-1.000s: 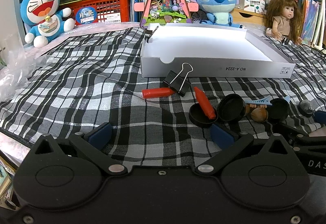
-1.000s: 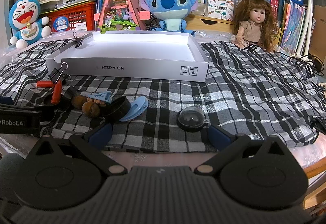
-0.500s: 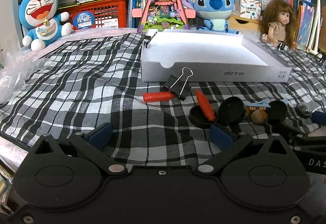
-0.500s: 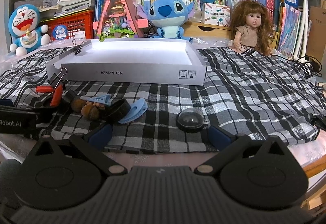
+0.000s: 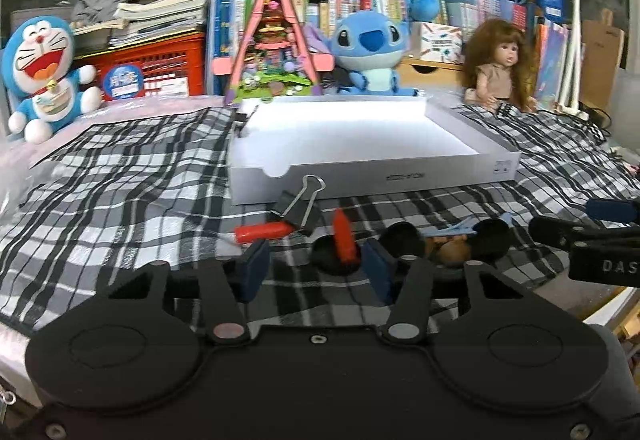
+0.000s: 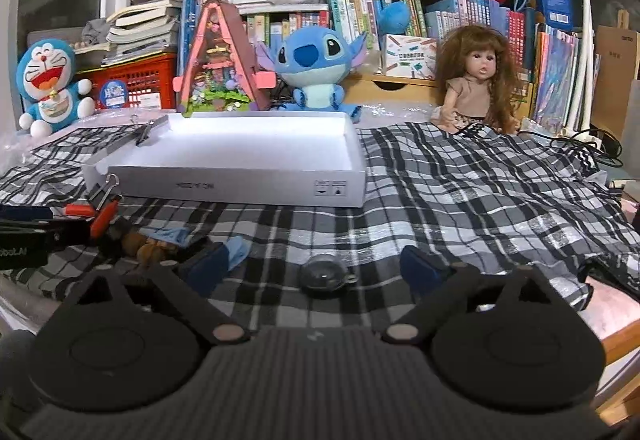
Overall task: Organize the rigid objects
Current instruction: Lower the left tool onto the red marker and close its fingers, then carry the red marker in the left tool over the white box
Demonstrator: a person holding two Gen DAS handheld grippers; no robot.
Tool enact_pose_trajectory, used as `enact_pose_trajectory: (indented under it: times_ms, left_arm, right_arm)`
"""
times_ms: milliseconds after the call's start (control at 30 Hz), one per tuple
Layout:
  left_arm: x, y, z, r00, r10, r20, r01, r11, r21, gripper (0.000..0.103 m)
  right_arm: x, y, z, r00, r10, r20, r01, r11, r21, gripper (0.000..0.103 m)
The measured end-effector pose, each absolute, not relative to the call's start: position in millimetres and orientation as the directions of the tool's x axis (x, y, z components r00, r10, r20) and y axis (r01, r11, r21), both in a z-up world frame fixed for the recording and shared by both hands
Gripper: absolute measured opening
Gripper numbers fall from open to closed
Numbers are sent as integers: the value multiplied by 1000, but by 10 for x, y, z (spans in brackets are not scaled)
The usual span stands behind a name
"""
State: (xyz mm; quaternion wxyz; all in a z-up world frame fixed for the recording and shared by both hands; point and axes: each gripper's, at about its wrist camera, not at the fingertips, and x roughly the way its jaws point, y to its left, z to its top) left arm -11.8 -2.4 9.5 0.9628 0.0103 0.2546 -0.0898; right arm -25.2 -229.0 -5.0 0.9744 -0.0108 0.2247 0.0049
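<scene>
On the black-and-white checked cloth (image 5: 120, 176) covering the tabletop, a loose row of small hard things lies in front of the shallow white cardboard tray (image 5: 372, 176), which looks empty.

Going left to right in the left wrist view: a short red plastic stick (image 5: 262, 231) lies flat; just beyond it a black metal binder clip (image 5: 298, 206) props its wire handles up toward the tray wall. Next, a second red stick (image 5: 345, 240) leans across a round black plastic lid (image 5: 334, 260). Then come another black disc (image 5: 402, 238), brown nut-like lumps (image 5: 452, 250) under a pale blue plastic clip (image 5: 464, 228), and a further black disc (image 5: 492, 238).

The left tool (image 5: 314, 268) has just been closing; its blue pads stand half spread, with the lid and stick ahead of them, nothing pinched. The right tool (image 6: 316, 270) has narrowed slightly but stays wide, a small clear domed capsule (image 6: 323, 274) lying between its pads, untouched.

All of this looks light and stiff. The smooth sticks should pinch best across their middles; the lid is low and slippery, so its rim is probably the place. The capsule may roll or squirt out unless gripped across its widest part.
</scene>
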Motion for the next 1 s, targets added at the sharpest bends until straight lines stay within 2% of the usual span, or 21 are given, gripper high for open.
enact_pose_trajectory:
  times_ms: [167, 233, 300, 367, 467, 500, 567, 633, 1000]
  left_arm:
    - [-61, -79, 121, 851, -200, -485, 213, 977, -29, 40]
    - [-2, -90, 149, 850, -214, -482, 223, 974, -40, 36]
    - [65, -100, 159, 843, -225, -488, 228, 972, -55, 25]
    - [151, -115, 142, 835, -226, -502, 226, 972, -62, 24]
    - [251, -128, 89, 819, -230, -526, 224, 972, -76, 14]
    - [278, -126, 70, 810, -237, -537, 226, 970, -89, 10]
    - [266, -126, 50, 812, -238, -533, 221, 971, -96, 10]
    - [232, -131, 69, 818, -246, -520, 233, 968, -92, 10]
    - [110, -103, 245, 834, -278, -478, 256, 960, -111, 10]
  right_arm:
    - [-214, -2332, -88, 889, -3, -457, -4, 1000, -15, 86]
    - [-201, -2335, -93, 888, -2, -461, -6, 1000, -16, 83]
    - [-181, -2335, -89, 888, -4, -460, -5, 1000, -19, 81]
    - [-157, -2333, -86, 888, -1, -461, -8, 1000, -17, 80]
    - [-132, -2329, -97, 886, 2, -463, -10, 1000, -15, 77]
    - [-126, -2325, -106, 884, 2, -467, -11, 1000, -16, 74]
    - [-104, -2314, -128, 877, 5, -480, -15, 1000, -18, 64]
    - [-90, -2307, -149, 870, -1, -493, -9, 1000, -17, 40]
    - [-117, -2335, -65, 882, 4, -471, 1, 1000, 11, 40]
